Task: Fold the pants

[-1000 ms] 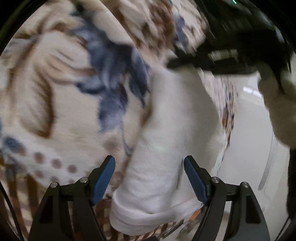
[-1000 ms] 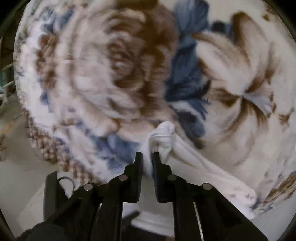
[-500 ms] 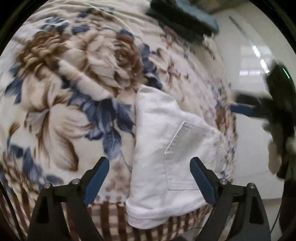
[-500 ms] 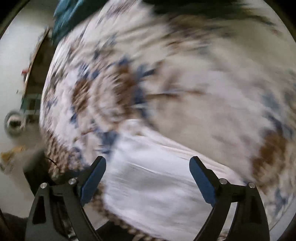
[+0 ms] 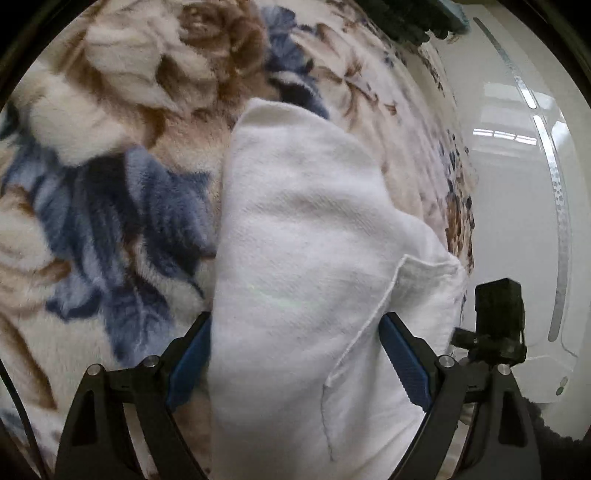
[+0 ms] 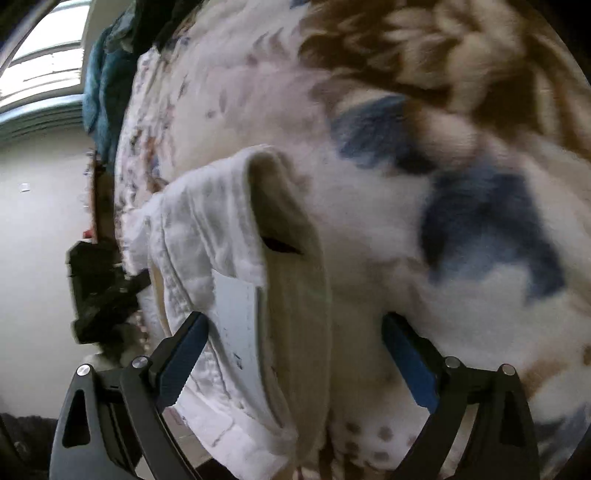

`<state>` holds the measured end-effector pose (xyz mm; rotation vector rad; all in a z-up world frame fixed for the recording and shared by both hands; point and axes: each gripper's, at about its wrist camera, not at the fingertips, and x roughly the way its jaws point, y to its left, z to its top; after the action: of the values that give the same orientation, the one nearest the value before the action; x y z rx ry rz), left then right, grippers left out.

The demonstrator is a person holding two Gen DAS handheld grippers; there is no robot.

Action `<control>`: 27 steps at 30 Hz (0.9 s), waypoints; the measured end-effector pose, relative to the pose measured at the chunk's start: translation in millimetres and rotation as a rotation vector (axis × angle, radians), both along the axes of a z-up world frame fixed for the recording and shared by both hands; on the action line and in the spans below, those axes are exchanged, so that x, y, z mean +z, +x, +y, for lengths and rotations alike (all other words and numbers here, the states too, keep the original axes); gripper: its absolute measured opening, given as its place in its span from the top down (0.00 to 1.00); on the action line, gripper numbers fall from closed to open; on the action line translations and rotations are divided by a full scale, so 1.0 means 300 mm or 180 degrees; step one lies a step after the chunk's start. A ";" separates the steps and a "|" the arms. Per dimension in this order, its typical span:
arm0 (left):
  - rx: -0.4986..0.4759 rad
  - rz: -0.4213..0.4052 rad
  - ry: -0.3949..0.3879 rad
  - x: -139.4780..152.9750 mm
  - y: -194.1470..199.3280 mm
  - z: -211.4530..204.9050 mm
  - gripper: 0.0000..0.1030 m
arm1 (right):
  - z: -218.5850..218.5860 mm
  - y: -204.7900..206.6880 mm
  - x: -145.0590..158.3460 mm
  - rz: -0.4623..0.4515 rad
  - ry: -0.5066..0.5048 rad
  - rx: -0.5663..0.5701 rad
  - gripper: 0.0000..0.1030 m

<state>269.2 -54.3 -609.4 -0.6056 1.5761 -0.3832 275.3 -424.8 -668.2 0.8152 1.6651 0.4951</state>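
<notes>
White pants [image 5: 303, 236] lie folded into a narrow bundle on a floral blanket [image 5: 110, 155], close to its edge. My left gripper [image 5: 295, 321] is open and straddles the near end of the bundle, by a back pocket seam; its pads do not press the cloth. In the right wrist view the pants [image 6: 207, 229] show their waistband and an inner label. My right gripper [image 6: 295, 325] hangs over that end with its jaws opening wide, the waistband between them but not pinched. Each gripper appears as a dark shape at the side of the other's view.
The blanket [image 6: 443, 184] covers a bed whose edge drops to a pale glossy floor [image 5: 517, 184] beside the pants. A heap of dark teal clothes [image 6: 107, 74] lies at the far end of the bed [image 5: 417, 18].
My right gripper let go of the white fold it pinched, opened wide and swung round to the waistband end. My left gripper opened a little wider and came closer to the bundle.
</notes>
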 end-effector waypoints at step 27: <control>-0.0512 0.0078 -0.0451 0.068 0.058 -0.097 0.09 | 0.171 0.017 -0.027 -0.0002 0.0321 -0.0025 0.56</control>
<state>286.5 -83.5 -588.9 -0.5951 1.6358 -0.6143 280.3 -373.6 -676.3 0.8948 1.6464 0.5776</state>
